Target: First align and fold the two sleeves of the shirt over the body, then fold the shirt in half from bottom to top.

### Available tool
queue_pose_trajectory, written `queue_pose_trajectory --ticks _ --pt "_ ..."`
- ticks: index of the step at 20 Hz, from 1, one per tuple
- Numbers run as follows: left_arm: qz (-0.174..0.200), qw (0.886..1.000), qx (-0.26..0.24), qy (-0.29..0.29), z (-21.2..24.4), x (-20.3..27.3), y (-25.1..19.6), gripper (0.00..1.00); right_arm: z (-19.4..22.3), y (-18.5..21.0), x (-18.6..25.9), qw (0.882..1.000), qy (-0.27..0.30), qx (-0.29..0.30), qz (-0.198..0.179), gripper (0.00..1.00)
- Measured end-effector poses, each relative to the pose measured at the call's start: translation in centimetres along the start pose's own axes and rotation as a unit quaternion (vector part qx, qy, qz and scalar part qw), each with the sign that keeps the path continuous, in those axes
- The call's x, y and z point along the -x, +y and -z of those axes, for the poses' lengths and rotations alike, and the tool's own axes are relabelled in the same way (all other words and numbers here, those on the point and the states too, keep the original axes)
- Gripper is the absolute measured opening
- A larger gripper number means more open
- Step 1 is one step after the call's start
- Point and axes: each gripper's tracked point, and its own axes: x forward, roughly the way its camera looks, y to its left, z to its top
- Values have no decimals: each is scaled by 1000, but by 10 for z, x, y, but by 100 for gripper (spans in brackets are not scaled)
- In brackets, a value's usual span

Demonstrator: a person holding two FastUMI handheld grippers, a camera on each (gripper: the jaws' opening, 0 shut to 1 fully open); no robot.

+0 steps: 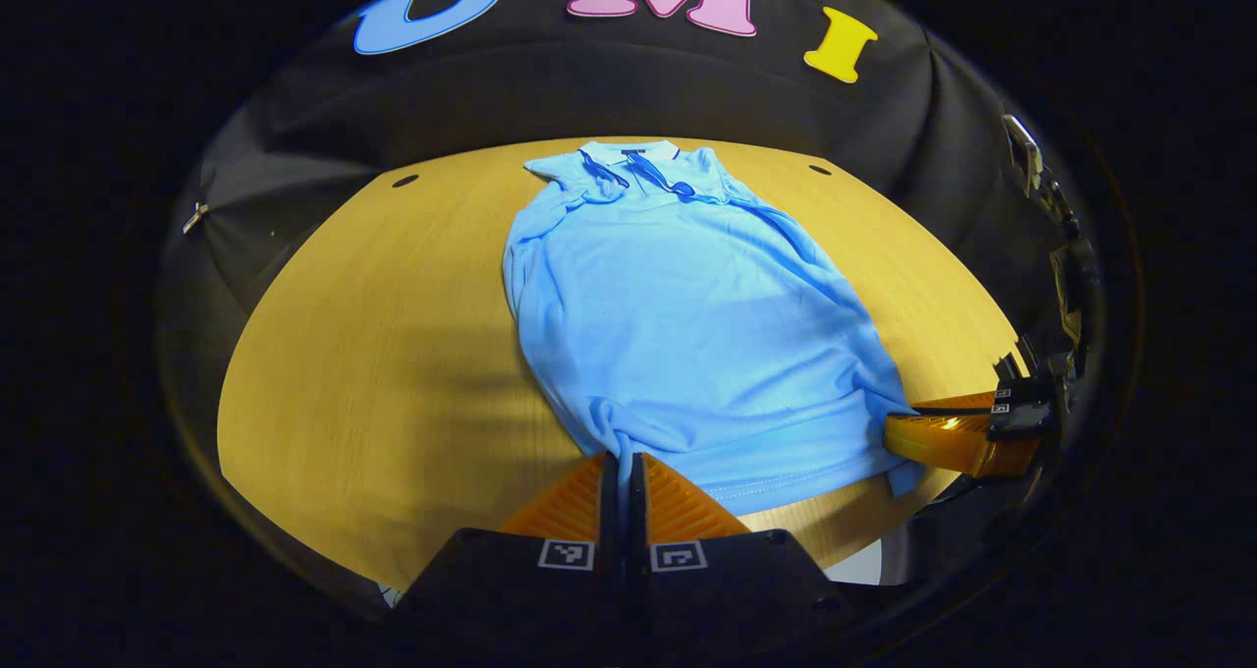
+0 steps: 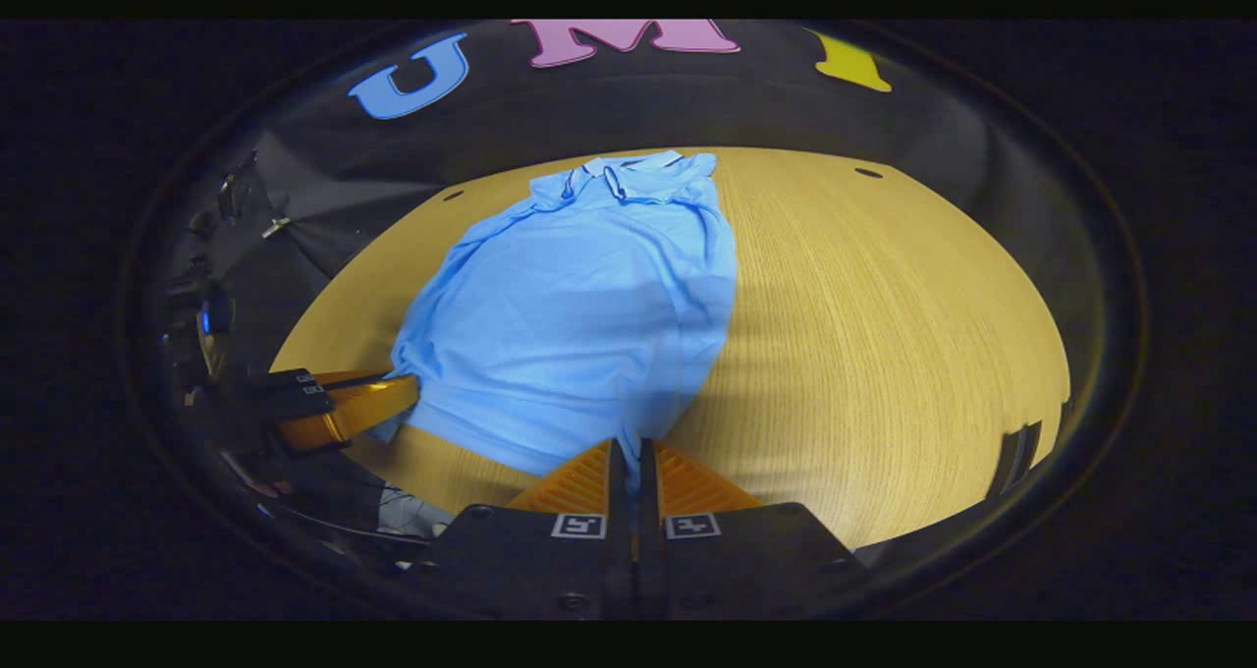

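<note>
A light blue polo shirt (image 1: 678, 324) lies flat on the wooden table (image 1: 373, 354), collar at the far end, both sleeves folded in over the body. My left gripper (image 1: 623, 460) is shut on the shirt's hem at its near left corner. In the right gripper view the same shirt (image 2: 579, 324) stretches away from my right gripper (image 2: 632, 447), which is shut on the hem at the near right corner. The right gripper (image 1: 908, 432) also shows in the left gripper view at the shirt's far hem corner, and the left gripper (image 2: 398, 393) shows in the right gripper view.
The table's near edge (image 1: 835, 540) runs just under both grippers. Bare wood (image 2: 884, 334) spreads wide to the right of the shirt in the right gripper view. Two small dark holes (image 1: 405, 181) mark the table's far corners. The black booth wall rises behind the table.
</note>
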Motion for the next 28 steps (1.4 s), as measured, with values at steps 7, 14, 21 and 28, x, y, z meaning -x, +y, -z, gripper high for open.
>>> queue_pose_trajectory --ticks 7,14,21,28 --pt "11 999 31 8 -26 14 -5 6 -37 0 10 1000 6 16 -14 7" --pt "11 998 57 -8 -115 30 2 6 -129 -1 18 999 -23 19 -30 7" --pt "6 998 49 -38 -231 6 15 6 -247 2 -8 995 -71 47 -45 10" --pt "-3 995 55 -82 -333 -36 44 6 -359 -1 -48 989 -128 63 -49 1"
